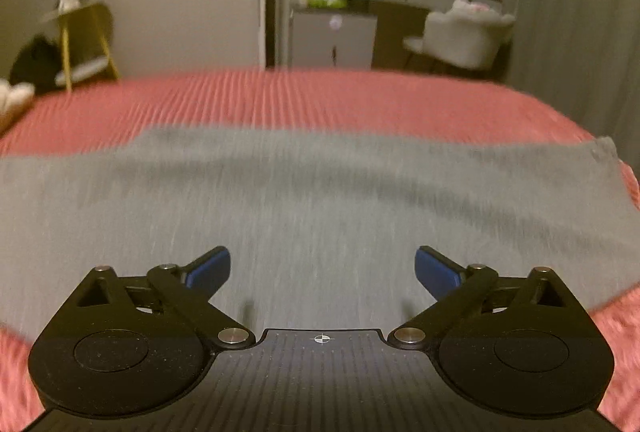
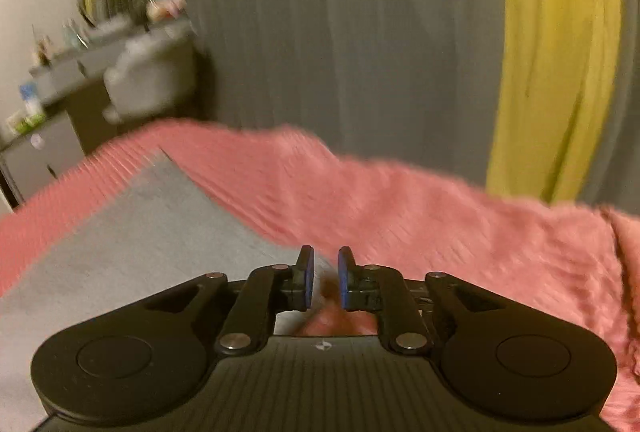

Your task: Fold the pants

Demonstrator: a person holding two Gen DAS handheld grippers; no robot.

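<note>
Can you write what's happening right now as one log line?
pants: flat on pink bedspread | left gripper: open, empty, above pants | right gripper: narrow gap, empty

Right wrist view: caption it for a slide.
Right hand-held gripper, jaws slightly apart and empty, over the edge of grey pants lying on a pink ribbed bedspread.

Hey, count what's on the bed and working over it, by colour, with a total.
Grey: 1, the pants lying flat
Pink: 1, the ribbed bedspread under them
Black with blue pads: 2, the left gripper open over the pants, the right gripper with a narrow gap and nothing between its pads
Total: 4
</note>
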